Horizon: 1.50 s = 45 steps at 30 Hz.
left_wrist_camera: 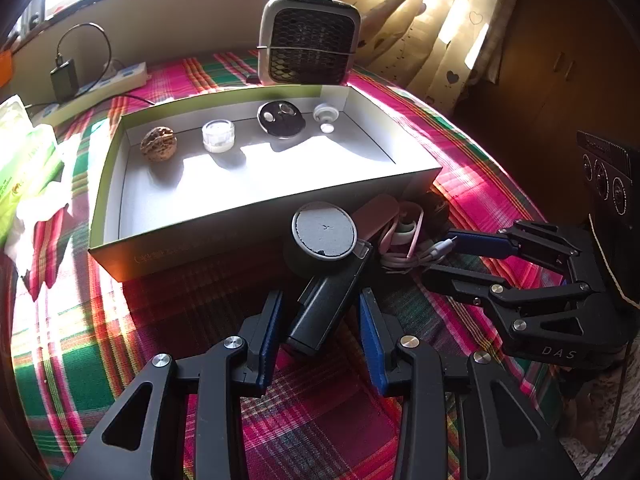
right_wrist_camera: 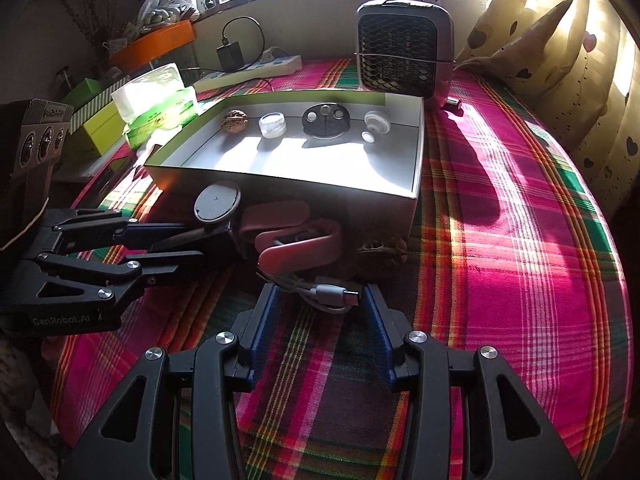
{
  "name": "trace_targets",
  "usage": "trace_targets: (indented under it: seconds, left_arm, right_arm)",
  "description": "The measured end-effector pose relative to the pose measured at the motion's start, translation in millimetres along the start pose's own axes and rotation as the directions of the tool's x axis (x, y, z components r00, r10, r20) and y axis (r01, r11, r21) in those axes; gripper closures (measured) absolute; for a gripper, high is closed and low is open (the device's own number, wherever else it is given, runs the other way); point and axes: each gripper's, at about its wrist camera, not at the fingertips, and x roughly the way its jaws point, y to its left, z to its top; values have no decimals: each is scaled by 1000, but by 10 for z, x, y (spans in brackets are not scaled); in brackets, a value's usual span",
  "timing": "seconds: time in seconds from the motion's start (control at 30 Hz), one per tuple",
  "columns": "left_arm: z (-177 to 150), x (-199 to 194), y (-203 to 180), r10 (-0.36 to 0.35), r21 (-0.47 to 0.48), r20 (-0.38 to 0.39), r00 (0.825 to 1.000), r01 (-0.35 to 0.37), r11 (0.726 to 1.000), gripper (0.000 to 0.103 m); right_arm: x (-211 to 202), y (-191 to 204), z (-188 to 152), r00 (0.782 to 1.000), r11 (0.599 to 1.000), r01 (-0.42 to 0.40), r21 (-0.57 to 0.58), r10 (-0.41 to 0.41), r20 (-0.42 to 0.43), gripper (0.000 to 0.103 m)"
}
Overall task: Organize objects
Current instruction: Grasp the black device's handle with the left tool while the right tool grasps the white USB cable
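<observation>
- The left gripper (left_wrist_camera: 320,300) had its blue ribbed pads apart on either side of a black boxy device (left_wrist_camera: 326,312) lying on the plaid tablecloth (left_wrist_camera: 80,340); whether the pads touched its sides could not be told.
- A round grey disc (left_wrist_camera: 324,230) with a matte, slightly pitted face topped that device, just in front of the box's near wall.
- The right gripper (right_wrist_camera: 320,300) stood spread around the plug end of a coiled white USB cable (right_wrist_camera: 332,294), not closed on it.
- A pink clip-like piece (right_wrist_camera: 296,252) lay just beyond the cable, with a wrinkled walnut (right_wrist_camera: 380,250) in shadow to its right.
- The shallow cardboard box (left_wrist_camera: 256,196) held a row along its far side: a second walnut (left_wrist_camera: 159,144), a small clear jar (left_wrist_camera: 218,136), a dark round disc with holes (left_wrist_camera: 282,119), and a white round cap (left_wrist_camera: 326,114).
- A mesh-fronted fan (left_wrist_camera: 310,40) stood behind the box.
</observation>
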Motion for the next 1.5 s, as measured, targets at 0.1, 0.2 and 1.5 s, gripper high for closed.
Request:
trace_targets:
  seconds: [0.1, 0.2, 1.5]
  left_arm:
    - [-14, -15, 7, 7, -9, 3, 1000, -7, 1000, 71]
    - [-36, -33, 35, 10, -21, 6, 1000, -9, 1000, 71]
    - [-71, -102, 215, 55, -65, 7, 998, -55, 996, 71]
  right_arm:
    - [-10, 66, -19, 999, 999, -31, -28, 31, -10, 59]
    - [-17, 145, -46, 999, 997, -50, -59, 49, -21, 59]
    - [222, 619, 82, 999, 974, -27, -223, 20, -33, 59]
